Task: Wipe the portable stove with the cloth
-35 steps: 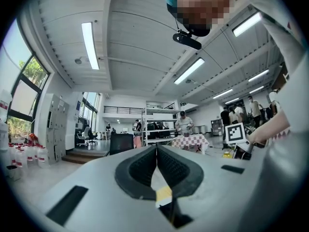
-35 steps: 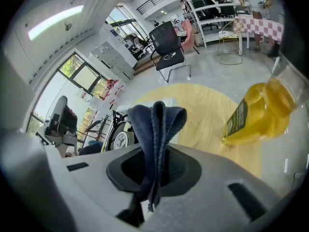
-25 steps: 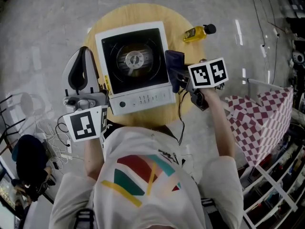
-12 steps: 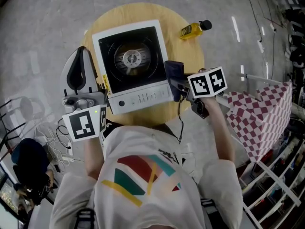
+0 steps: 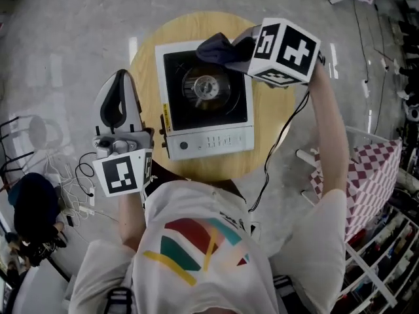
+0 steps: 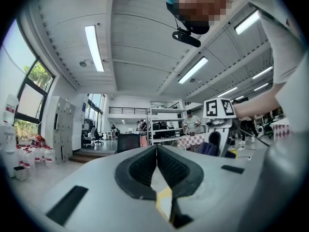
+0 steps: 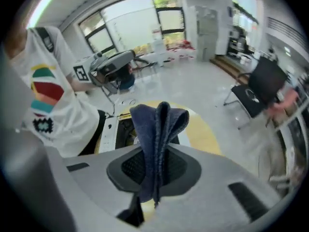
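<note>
Right gripper view alone is showing the right gripper (image 7: 155, 164) pinching the cloth (image 7: 158, 124) in its fingers above the stove (image 5: 209, 138); the left gripper (image 6: 156, 153), fingers together and empty, is hovering beside the stove.

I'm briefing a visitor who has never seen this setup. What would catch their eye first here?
First, the white-framed portable stove with its black top, sitting on the round wooden table. Next, the dark blue cloth pinched in the right gripper, held up at the stove's far edge. The left gripper, shut and empty, is held off the table's left side.
</note>
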### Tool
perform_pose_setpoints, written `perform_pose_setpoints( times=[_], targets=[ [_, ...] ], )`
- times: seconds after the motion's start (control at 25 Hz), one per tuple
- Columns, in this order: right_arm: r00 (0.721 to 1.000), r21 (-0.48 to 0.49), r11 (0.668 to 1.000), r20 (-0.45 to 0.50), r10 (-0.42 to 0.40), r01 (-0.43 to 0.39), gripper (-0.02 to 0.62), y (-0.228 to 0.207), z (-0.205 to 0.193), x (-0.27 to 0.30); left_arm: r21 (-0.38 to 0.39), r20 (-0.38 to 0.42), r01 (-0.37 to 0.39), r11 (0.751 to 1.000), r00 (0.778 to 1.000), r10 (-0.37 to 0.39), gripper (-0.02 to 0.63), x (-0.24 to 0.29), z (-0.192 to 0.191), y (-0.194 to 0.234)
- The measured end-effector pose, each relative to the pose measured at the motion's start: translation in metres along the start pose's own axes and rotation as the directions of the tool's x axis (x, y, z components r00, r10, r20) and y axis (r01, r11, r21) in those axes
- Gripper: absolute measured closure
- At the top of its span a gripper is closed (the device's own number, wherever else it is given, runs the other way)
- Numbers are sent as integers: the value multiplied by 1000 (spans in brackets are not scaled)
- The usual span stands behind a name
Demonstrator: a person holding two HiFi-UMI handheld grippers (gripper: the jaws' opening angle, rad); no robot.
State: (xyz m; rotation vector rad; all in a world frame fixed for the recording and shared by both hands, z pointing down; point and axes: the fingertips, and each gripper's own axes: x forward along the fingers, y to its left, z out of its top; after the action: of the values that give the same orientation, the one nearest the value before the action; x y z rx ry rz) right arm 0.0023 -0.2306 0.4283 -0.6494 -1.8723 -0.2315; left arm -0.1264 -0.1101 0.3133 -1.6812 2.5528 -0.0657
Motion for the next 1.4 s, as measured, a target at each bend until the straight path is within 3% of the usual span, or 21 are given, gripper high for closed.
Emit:
perform_pose_setpoints(
  times=[0.12, 0.24, 0.32, 0.56, 0.84, 1.0, 1.4],
  targets=[
    [981, -201, 969, -155, 113, -143, 563, -21, 23, 20, -1, -2, -41, 999, 999, 41, 600, -8, -4, 22],
    [918, -251, 918, -334, 214, -306, 563, -36, 27, 46, -4, -45, -87, 996, 995, 87, 600, -17, -21, 49],
    [878, -234, 891, -387, 282, -389, 563, -44, 31, 61, -4, -87, -107, 994, 991, 106, 600, -23, -36, 64],
    [798, -144, 828, -399, 452, -541, 563, -56, 56, 100, 2, -224, -104, 995, 969, 102, 600, -32, -82, 89],
    [725, -85, 791, -469, 504, -605, 563, -56, 70, 121, -30, -205, -114, 993, 973, 106, 600, -5, -87, 103],
    [713, -54, 786, -465, 525, -615, 563, -54, 66, 125, -44, -188, -94, 995, 979, 84, 600, 14, -86, 103],
    [744, 3, 820, -418, 521, -572, 563, -59, 12, 100, -41, -196, -38, 998, 980, 29, 600, 40, -85, 68]
  ],
)
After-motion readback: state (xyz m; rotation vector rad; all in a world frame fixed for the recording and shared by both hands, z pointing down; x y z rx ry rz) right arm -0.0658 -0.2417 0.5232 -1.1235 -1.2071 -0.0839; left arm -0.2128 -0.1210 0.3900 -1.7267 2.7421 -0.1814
